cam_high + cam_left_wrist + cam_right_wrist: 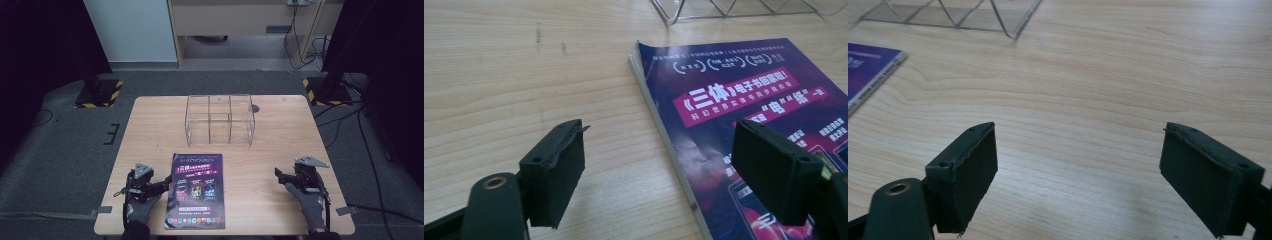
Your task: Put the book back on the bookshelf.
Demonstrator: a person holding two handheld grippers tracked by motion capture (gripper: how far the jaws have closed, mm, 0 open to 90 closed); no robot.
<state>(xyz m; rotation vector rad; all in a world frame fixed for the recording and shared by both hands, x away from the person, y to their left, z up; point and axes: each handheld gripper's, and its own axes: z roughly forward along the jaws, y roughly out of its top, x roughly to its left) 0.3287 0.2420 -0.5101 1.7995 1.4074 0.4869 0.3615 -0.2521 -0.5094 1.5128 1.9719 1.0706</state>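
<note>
Because the magazine [196,191] is lying flat on the table [280,135] with its thin left edge pressed against the wood, the likeliest trouble is that a jaw is going to slide over the glossy cover instead of getting under it. If the left hand-held gripper [162,186] is closing on only the top few pages, the cover could be curling or tearing while the rest is staying down. A push from the side could also be shoving the whole magazine to the right, out of line with the clear plastic rack [220,119] standing at the far middle of the table.

In the left gripper view the jaws of that left hand-held gripper [659,167] are standing wide apart and holding nothing; one is hovering over bare wood just left of the magazine [744,115], the other over its purple cover, so the left edge is lying between them. The magazine is sitting at the near middle of the table, well apart from the rack.

The right hand-held gripper [281,175] is resting well to the right of the magazine, its jaws [1078,175] also spread apart over bare table.
</note>
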